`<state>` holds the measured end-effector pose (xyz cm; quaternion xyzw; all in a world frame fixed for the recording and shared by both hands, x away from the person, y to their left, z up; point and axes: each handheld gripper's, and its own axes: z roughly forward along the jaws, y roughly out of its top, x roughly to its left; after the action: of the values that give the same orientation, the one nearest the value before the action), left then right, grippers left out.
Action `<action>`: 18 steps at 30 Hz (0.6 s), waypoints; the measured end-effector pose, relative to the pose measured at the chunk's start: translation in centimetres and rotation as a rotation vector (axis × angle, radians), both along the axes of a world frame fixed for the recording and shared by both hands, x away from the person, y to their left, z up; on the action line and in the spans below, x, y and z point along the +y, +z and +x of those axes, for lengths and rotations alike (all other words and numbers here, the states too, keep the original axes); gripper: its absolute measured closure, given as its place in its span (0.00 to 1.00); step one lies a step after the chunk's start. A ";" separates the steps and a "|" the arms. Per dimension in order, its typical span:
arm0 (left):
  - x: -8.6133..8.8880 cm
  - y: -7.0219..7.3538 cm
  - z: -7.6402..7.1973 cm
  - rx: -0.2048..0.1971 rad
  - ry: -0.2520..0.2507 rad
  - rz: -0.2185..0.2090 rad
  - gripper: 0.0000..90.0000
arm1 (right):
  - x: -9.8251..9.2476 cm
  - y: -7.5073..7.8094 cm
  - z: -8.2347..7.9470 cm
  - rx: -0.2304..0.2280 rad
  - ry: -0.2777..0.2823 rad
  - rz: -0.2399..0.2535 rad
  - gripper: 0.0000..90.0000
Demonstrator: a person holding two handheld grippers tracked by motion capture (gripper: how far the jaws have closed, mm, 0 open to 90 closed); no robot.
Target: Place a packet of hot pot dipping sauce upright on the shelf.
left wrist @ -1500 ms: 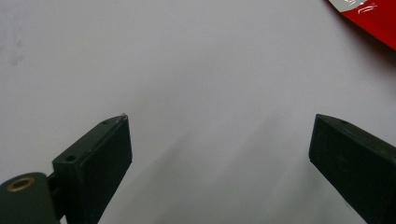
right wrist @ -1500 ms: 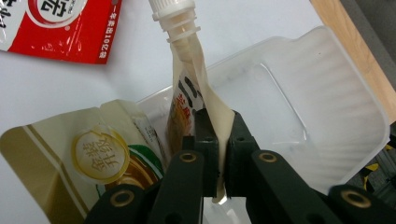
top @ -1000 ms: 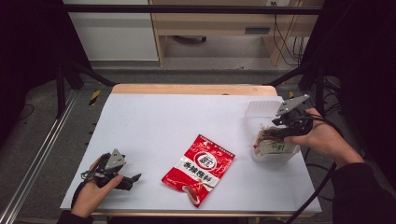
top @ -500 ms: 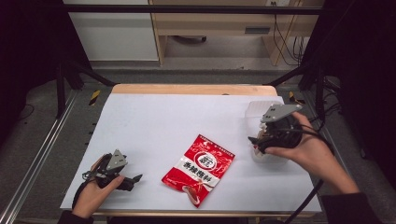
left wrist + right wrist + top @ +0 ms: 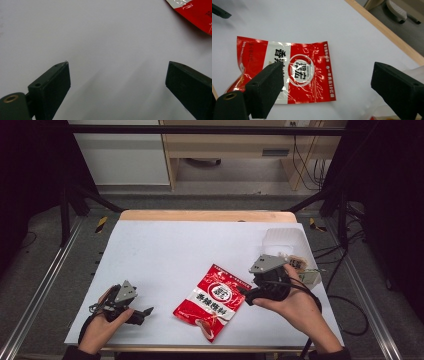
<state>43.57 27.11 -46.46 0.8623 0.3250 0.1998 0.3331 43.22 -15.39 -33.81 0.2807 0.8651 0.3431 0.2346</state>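
Note:
A red and white snack packet (image 5: pixel 212 300) lies flat on the white table (image 5: pixel 190 245), near the front middle. My right gripper (image 5: pixel 243 293) hangs just off the packet's right edge and points left at it. Its jaws have just been opening and now stand open with nothing between them. In the right gripper view the packet (image 5: pixel 307 72) lies beyond the spread jaws of that gripper (image 5: pixel 327 67). My left gripper (image 5: pixel 146 312) rests open at the front left, apart from the packet. In the left gripper view its jaws (image 5: pixel 117 63) frame bare table, with a packet corner (image 5: pixel 197 12) at the top right.
A clear plastic container (image 5: pixel 285 242) holding some packaged items stands at the table's right edge, behind my right hand. The wooden rim (image 5: pixel 205 215) marks the far side of the table. Metal frame rails run along both sides.
My right hand has moved left from the plastic container to the packet's right edge, and its jaws have opened. The left hand has stayed put.

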 end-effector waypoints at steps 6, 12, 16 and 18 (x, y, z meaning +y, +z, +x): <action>-0.1 0.0 0.0 -0.002 -0.004 0.008 0.06 | 1.0 -2.1 0.1 0.019 -0.027 0.025 0.12; -0.4 -0.1 -0.1 0.009 -0.016 0.014 0.06 | 1.2 -4.1 0.5 0.033 -0.108 0.124 0.11; -0.5 -0.1 -0.1 0.012 -0.018 0.020 0.06 | 1.6 -5.9 0.9 0.035 -0.148 0.159 0.10; -0.5 -0.1 -0.1 0.011 -0.015 0.020 0.06 | 1.9 -6.6 1.2 0.041 -0.160 0.158 0.10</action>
<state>43.51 26.66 -46.61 0.8691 0.3184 0.1956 0.3240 44.38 -13.54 -40.42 0.3734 0.8149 0.3845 0.2206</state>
